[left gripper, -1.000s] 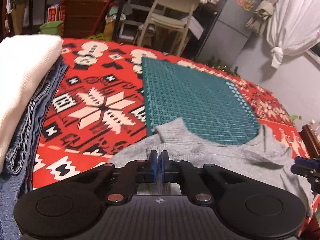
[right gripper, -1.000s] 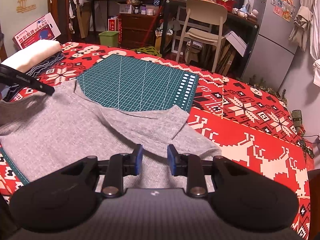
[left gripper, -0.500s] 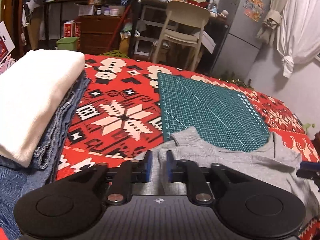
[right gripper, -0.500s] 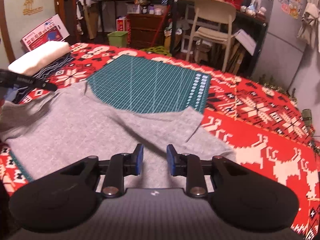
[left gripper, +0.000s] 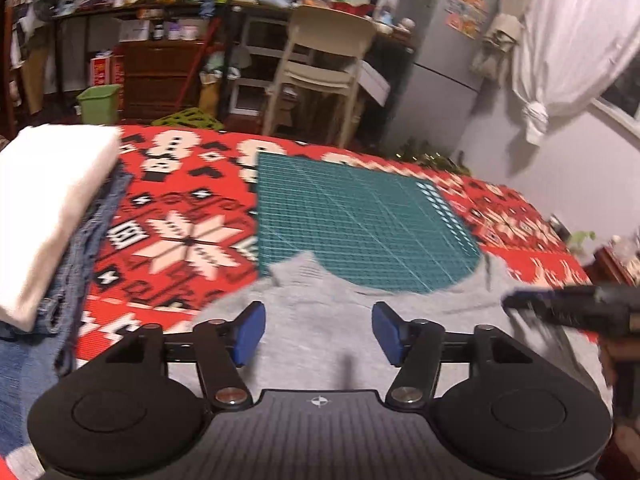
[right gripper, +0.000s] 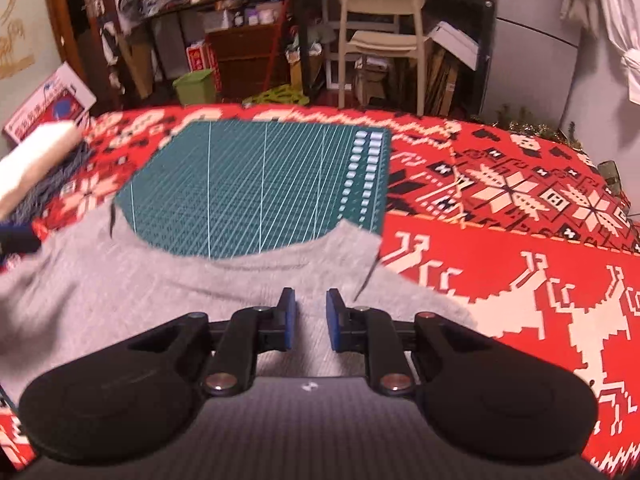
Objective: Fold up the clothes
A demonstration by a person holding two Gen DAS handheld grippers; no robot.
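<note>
Left wrist first: my left gripper (left gripper: 318, 334) hangs wide apart over the grey garment (left gripper: 316, 308), holding nothing. I read the garment as spread flat but not yet folded, so nearly all the folding is left. It lies on the red patterned tabletop (left gripper: 184, 216), its far edge overlapping the green cutting mat (left gripper: 352, 220). A folded pile of clothes (left gripper: 52, 208) sits at the left, apparently done.

Right wrist: my right gripper (right gripper: 311, 322) is narrowly parted, nothing between the pads, just above the grey garment (right gripper: 160, 300) near its right corner. The cloth looks soft, faintly ribbed, a little rumpled.
</note>
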